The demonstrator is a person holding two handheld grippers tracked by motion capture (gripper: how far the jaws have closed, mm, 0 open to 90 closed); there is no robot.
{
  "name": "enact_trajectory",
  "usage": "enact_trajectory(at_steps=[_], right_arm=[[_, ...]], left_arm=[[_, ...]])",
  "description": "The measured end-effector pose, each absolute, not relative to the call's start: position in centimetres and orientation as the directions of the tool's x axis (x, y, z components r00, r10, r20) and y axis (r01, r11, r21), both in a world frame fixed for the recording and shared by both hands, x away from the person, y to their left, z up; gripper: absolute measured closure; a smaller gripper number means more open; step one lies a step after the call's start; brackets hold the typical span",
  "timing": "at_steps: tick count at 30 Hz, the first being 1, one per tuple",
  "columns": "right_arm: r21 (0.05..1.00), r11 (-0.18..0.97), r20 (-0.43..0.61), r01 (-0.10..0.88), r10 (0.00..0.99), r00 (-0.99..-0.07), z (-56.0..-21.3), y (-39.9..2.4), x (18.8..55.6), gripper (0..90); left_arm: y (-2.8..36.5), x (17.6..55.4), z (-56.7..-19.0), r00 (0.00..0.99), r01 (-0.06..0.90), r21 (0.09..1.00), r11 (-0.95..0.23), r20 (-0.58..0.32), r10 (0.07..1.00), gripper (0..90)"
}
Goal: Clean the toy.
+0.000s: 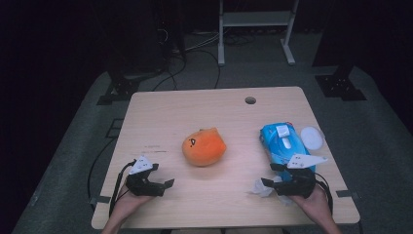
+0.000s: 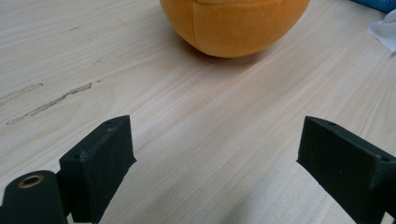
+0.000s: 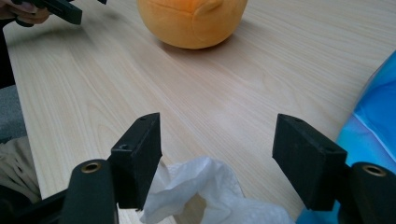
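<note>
Right gripper open over crumpled white tissue beside blue wipes pack, not yet pinched; left gripper open, idle near orange plush; wiping seemingly unstarted.

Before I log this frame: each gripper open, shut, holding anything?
Left gripper: open, empty.
Right gripper: open over crumpled white tissue, not gripping.

Left hand-held gripper and right hand-held gripper both gape wide, low, pointing inward.
</note>
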State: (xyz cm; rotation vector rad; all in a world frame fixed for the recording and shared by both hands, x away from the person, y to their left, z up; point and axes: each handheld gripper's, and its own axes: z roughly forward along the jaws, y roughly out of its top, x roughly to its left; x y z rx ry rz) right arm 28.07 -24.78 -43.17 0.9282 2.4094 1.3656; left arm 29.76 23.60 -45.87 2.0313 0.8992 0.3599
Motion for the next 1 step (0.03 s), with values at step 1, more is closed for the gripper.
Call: enact_trajectory(at_steps=[1], right_arm=[[0.831,0.375,0.107,0.412,0.619,-0.778,-43.17,-24.72,28.02,31.4]], left_arm=[[23.61,29.82,-45.94,0.698,0.467,0.803,-0.37,-0.079,0.711,9.7]])
